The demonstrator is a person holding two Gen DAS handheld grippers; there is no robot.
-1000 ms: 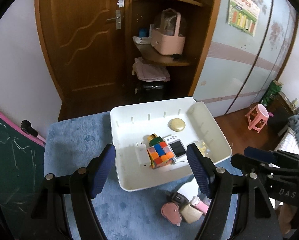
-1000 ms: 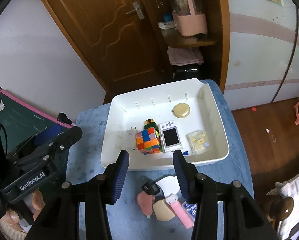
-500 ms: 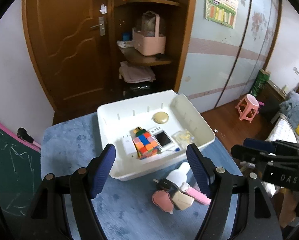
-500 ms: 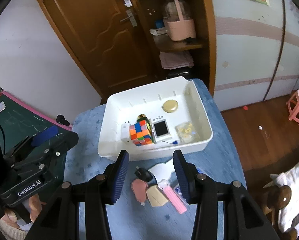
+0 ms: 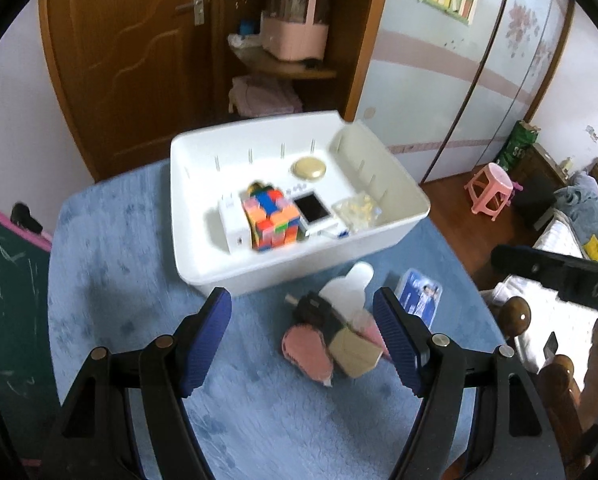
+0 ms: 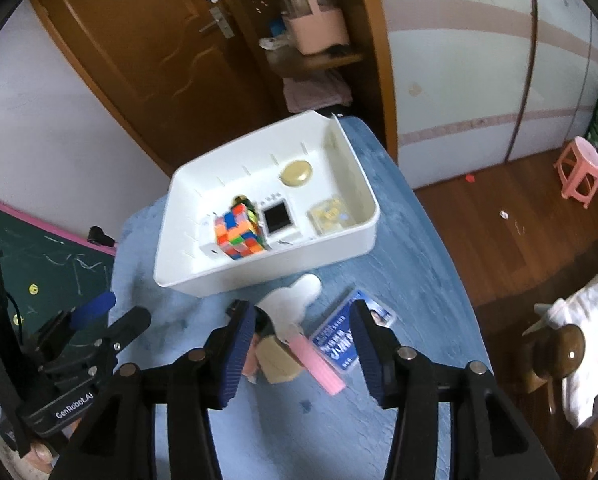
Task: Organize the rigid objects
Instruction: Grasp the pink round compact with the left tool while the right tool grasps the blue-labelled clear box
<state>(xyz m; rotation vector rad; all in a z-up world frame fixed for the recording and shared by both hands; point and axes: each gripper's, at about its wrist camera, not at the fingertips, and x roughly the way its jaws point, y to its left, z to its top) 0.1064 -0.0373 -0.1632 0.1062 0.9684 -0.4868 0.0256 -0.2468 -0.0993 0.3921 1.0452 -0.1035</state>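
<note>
A white bin [image 5: 291,268] [image 6: 259,276] on the blue-covered table holds a colour cube [image 5: 273,218] [image 6: 239,232], a white charger [image 5: 233,226], a small screen device [image 5: 313,208] [image 6: 277,218], a gold disc [image 5: 309,168] [image 6: 296,172] and a clear packet [image 5: 357,210] [image 6: 329,214]. In front of the bin lie a white rabbit-shaped piece [image 5: 347,290] [image 6: 293,300], a black key fob [image 5: 313,312], a pink comb [image 5: 307,350], a beige box [image 5: 355,352] [image 6: 279,364], a pink stick [image 6: 317,366] and a blue card [image 5: 419,296] [image 6: 353,334]. My left gripper [image 5: 303,344] is open above the pile. My right gripper [image 6: 303,354] is open above it too.
A green chalkboard [image 5: 3,280] stands at the table's left edge. A wooden door and corner shelf [image 5: 283,64] are behind the table. A chair post [image 6: 567,348] and a bed are on the right. A pink stool [image 5: 491,190] stands on the floor.
Both grippers have pulled back from the bin towards the near side, bringing the pile of loose things between their fingers. Neither has closed.
</note>
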